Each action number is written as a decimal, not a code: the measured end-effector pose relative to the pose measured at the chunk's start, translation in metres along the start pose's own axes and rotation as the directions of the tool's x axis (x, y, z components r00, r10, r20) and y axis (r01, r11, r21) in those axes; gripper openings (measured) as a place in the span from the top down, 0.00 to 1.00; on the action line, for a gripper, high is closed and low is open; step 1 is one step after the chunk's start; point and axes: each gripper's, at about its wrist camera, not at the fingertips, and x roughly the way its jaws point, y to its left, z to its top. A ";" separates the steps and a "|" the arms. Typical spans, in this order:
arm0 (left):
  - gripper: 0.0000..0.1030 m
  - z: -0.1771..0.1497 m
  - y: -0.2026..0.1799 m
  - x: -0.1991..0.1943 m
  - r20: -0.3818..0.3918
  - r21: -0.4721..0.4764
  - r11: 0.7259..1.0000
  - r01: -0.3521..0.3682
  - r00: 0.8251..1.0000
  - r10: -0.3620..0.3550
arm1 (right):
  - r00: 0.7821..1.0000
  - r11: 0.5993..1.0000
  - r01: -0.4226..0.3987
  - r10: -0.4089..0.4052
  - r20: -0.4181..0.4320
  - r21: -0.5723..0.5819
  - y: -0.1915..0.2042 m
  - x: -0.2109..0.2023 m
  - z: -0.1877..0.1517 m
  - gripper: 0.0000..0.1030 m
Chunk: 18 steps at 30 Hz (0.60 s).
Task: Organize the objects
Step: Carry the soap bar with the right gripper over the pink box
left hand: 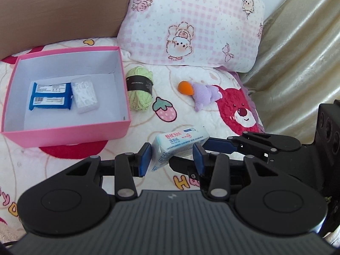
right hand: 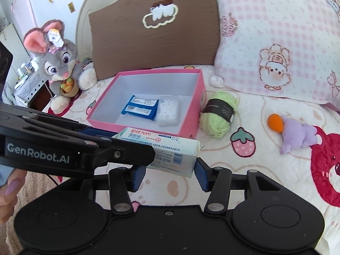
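A white-and-blue wet wipes pack (left hand: 178, 143) (right hand: 170, 148) hangs above the bedspread, just in front of the pink box (left hand: 70, 128) (right hand: 102, 122). My left gripper (left hand: 172, 160) (right hand: 133, 142) is shut on it across its thickness. My right gripper (right hand: 170, 177) (left hand: 189, 152) stands loosely around the pack's near end, open a little wider than the pack; one pad rests by its corner. Inside the box lie two blue packets (left hand: 51, 95) (right hand: 141, 107) and a clear packet (left hand: 85, 96) (right hand: 169, 112).
Green yarn (left hand: 140, 91) (right hand: 218, 114) lies right of the box, then a purple plush with an orange beak (left hand: 204, 95) (right hand: 297, 136). A brown cushion (right hand: 153, 34) and pink pillow (left hand: 191, 25) stand behind. A rabbit plush (right hand: 57, 63) sits left. A person's finger (right hand: 10, 187) shows.
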 end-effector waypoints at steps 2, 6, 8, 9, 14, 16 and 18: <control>0.61 -0.005 0.005 -0.007 0.008 -0.006 1.000 -0.001 1.000 0.001 | 1.000 1.000 -0.001 0.001 0.000 -0.015 0.009 0.000 -0.001 0.45; 0.60 -0.013 0.016 -0.020 0.025 -0.023 1.000 -0.009 1.000 0.010 | 1.000 0.999 -0.012 0.012 -0.005 -0.052 0.026 0.002 0.000 0.45; 0.60 -0.017 0.022 -0.025 0.032 -0.035 0.999 -0.012 0.999 0.013 | 1.000 0.998 -0.020 0.019 -0.011 -0.064 0.033 0.003 0.000 0.45; 0.60 -0.018 0.025 -0.028 0.036 -0.039 0.999 -0.013 0.999 0.015 | 1.000 0.997 -0.022 0.021 -0.013 -0.070 0.036 0.004 0.000 0.45; 0.60 -0.022 0.039 -0.036 0.044 -0.068 0.998 -0.015 0.999 0.018 | 0.999 0.996 -0.032 0.031 -0.019 -0.079 0.049 0.009 0.003 0.45; 0.60 -0.021 0.042 -0.038 0.049 -0.077 0.997 -0.015 0.999 0.019 | 0.999 0.997 -0.034 0.033 -0.020 -0.072 0.052 0.011 0.005 0.45; 0.60 -0.020 0.044 -0.040 0.056 -0.083 0.996 -0.017 0.998 0.022 | 0.999 0.997 -0.029 0.028 -0.015 -0.072 0.057 0.011 0.007 0.45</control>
